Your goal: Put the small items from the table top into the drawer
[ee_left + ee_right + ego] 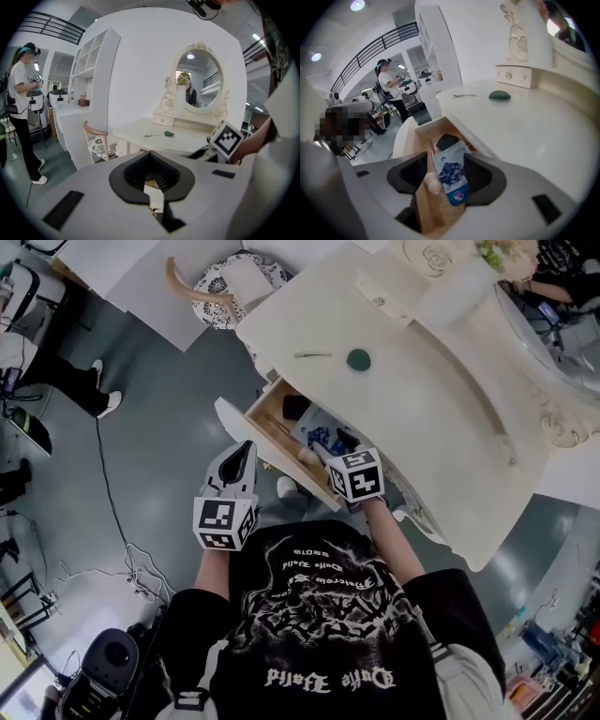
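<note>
Jaws wide and empty, the right hand-held gripper [446,161] hovered over the open drawer [267,423]. The green disc [358,359] and metal pin [312,354] lay near the tabletop's [422,399] left edge, likely next. The left hand-held gripper [150,159] was closed and empty.

A wooden chair [228,282] with a patterned cushion is standing on the grey floor [159,427]. An oval mirror [199,82] is reflecting ceiling lights. A person [19,91] is standing near white shelves [91,61]. Cables [136,579] are trailing across the floor.
</note>
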### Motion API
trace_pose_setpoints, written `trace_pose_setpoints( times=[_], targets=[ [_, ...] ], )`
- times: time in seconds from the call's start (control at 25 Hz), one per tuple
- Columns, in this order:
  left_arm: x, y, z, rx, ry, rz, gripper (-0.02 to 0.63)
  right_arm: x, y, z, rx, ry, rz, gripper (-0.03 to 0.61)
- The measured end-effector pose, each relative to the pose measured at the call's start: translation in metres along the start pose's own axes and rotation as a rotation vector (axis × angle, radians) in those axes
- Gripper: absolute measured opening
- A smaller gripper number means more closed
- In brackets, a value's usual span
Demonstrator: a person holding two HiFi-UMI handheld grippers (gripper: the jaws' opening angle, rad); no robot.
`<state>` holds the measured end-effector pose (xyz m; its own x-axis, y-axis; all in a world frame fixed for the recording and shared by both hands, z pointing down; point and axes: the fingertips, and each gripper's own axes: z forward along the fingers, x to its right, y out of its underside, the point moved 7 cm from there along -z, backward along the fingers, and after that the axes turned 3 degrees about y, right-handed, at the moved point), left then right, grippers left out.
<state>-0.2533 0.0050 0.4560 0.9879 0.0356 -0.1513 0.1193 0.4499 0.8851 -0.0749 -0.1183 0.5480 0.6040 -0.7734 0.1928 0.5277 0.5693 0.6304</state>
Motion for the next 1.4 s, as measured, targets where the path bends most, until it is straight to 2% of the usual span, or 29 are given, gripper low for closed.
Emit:
trace_pose_setpoints(
  times=[0.44,0.68,0.96,1.32,1.4],
  targets=[
    [0.026,-0.016,0.018,0.028,0.078,0.025,0.015,0.008,-0.018,-0.057,0.164,0.021,0.007,0.245],
    [0.056,-0.017,0.027,0.018,0.17,0.056,0.015,0.013,-0.019,-0.089,0.239,0.015,-0.027,0.245],
    [0.081,-0.021,0.036,0.047,0.198,0.072,0.015,0.023,-0.011,-0.117,0.32,0.053,0.009,0.233],
    [0.107,-0.025,0.042,0.076,0.226,0.063,0.015,0.04,0.001,-0.156,0.399,0.145,-0.008,0.152],
    [0.113,-0.024,0.044,0.078,0.241,0.064,0.015,0.043,0.004,-0.162,0.407,0.171,-0.018,0.113]
  ],
)
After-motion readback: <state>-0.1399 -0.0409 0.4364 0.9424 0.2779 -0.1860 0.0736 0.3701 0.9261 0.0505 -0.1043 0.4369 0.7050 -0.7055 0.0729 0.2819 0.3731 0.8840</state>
